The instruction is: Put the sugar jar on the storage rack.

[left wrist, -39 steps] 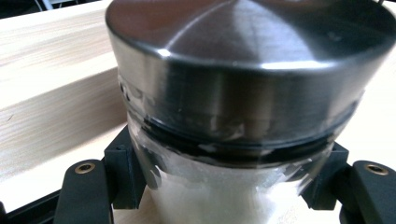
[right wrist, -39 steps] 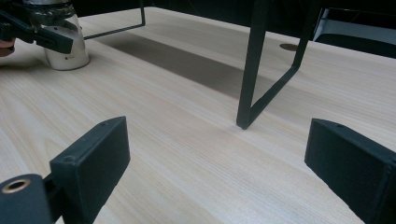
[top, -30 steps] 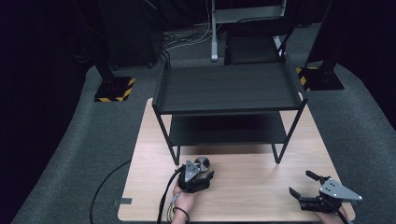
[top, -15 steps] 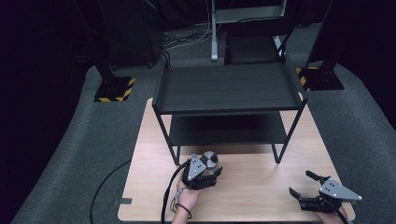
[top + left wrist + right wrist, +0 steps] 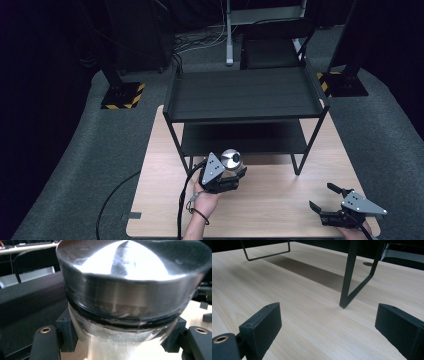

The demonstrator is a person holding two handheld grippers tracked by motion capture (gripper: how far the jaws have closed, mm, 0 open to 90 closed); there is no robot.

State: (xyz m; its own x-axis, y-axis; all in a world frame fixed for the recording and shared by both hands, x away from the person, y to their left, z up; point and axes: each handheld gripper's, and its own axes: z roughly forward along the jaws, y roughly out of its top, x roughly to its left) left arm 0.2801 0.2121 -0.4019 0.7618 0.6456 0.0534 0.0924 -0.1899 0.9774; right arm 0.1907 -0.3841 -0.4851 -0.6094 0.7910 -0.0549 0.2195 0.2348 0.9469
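A clear jar with a shiny metal lid (image 5: 231,160) hangs above the wooden table (image 5: 280,200), just in front of the black rack's lower shelf. My left gripper (image 5: 235,172) is shut on its glass body below the lid. In the left gripper view the jar (image 5: 130,297) looms large, with the black pads (image 5: 63,332) pressed against both of its sides. My right gripper (image 5: 321,196) rests low at the table's front right corner. It is open, and bare wood lies between its pads (image 5: 262,325).
A black two-tier metal rack (image 5: 245,95) stands on the far half of the table; one of its legs (image 5: 348,277) rises just ahead of my right gripper. Dark stands with yellow-black bases (image 5: 122,95) sit on the floor behind.
My left gripper has risen with the jar and moved a little toward the rack. The right gripper has stayed still.
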